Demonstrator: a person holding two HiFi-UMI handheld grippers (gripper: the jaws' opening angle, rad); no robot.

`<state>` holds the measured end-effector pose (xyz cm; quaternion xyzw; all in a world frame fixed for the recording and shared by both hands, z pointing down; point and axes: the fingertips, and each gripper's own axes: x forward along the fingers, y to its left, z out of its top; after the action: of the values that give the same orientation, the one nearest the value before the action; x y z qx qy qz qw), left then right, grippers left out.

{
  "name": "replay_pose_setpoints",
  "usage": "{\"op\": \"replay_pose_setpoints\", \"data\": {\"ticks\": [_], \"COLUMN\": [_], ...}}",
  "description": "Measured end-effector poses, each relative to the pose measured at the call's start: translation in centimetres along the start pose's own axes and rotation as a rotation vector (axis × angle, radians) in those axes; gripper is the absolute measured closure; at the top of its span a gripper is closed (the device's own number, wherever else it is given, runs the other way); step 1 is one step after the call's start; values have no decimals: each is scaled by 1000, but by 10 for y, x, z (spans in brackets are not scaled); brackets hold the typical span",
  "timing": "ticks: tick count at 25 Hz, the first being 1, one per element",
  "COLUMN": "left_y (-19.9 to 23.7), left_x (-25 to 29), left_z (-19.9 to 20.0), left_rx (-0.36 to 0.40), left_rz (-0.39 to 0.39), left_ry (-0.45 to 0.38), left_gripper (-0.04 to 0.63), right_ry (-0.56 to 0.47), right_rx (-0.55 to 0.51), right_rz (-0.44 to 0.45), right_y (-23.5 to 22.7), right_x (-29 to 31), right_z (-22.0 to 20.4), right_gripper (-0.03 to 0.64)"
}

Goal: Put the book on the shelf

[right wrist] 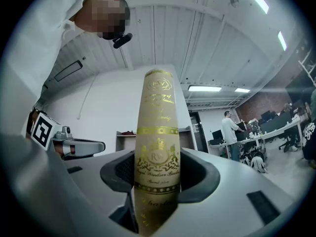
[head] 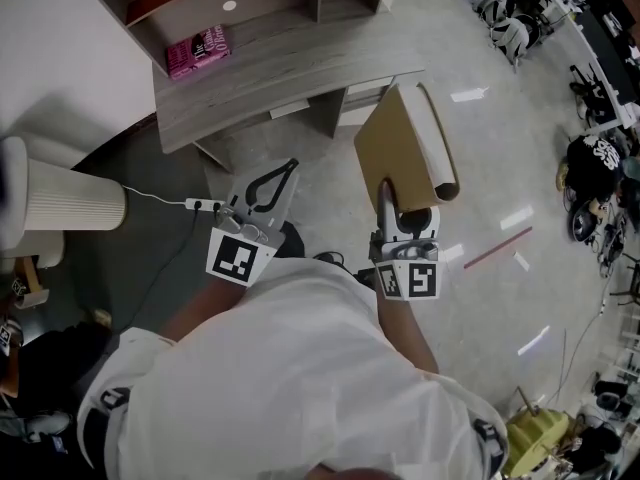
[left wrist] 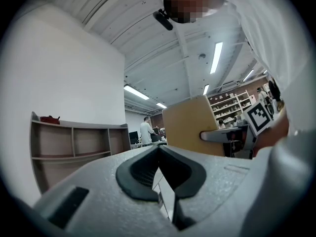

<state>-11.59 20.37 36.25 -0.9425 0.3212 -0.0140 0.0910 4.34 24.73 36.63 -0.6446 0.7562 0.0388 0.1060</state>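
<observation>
The book (head: 405, 148) has a tan cover and a cream spine with gold print (right wrist: 157, 147). It stands upright between the jaws of my right gripper (head: 408, 216), which is shut on its lower end (right wrist: 157, 181). The wooden shelf unit (head: 230, 3) stands on a grey desk (head: 300, 68) ahead, with a pink book (head: 197, 50) lying at its foot. My left gripper (head: 290, 166) is held to the left of the book, shut with nothing in it (left wrist: 159, 149). The left gripper view shows the book's cover (left wrist: 190, 125) to the right and the shelf (left wrist: 74, 142) to the left.
A white ribbed cylinder (head: 65, 203) stands on the floor at the left, with a power strip (head: 203, 205) and cable beside it. Helmets and gear (head: 505, 23) clutter the far right. A person (right wrist: 229, 132) stands at distant desks.
</observation>
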Motion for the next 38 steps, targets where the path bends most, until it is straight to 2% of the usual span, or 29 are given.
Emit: {"op": "replay_pose_setpoints", "data": {"ticks": [5, 8, 15, 23, 34, 36, 38], "left_y": [15, 42, 132, 246, 346, 357, 361], "left_x": [32, 61, 163, 261, 345, 357, 371], "left_z": [-4, -10, -44, -72, -107, -109, -107], "left_rx": [136, 165, 78, -96, -233, -229, -187], "left_rz": [-27, -30, -73, -3, 51, 58, 60], "left_ry": [2, -35, -25, 18, 33, 37, 33], "left_gripper": [583, 583, 583, 583, 583, 583, 583], "right_ry": [17, 25, 55, 91, 135, 121, 105], "right_rx": [17, 15, -7, -17, -29, -22, -25], "right_rz": [5, 6, -15, -41, -40, -25, -8], "right_y": [-18, -27, -63, -98, -137, -142, -149], "right_x": [32, 71, 200, 327, 458, 476, 490], "right_z": [-16, -31, -55, -67, -91, -89, -85], "right_gripper": [407, 407, 407, 407, 407, 407, 407]}}
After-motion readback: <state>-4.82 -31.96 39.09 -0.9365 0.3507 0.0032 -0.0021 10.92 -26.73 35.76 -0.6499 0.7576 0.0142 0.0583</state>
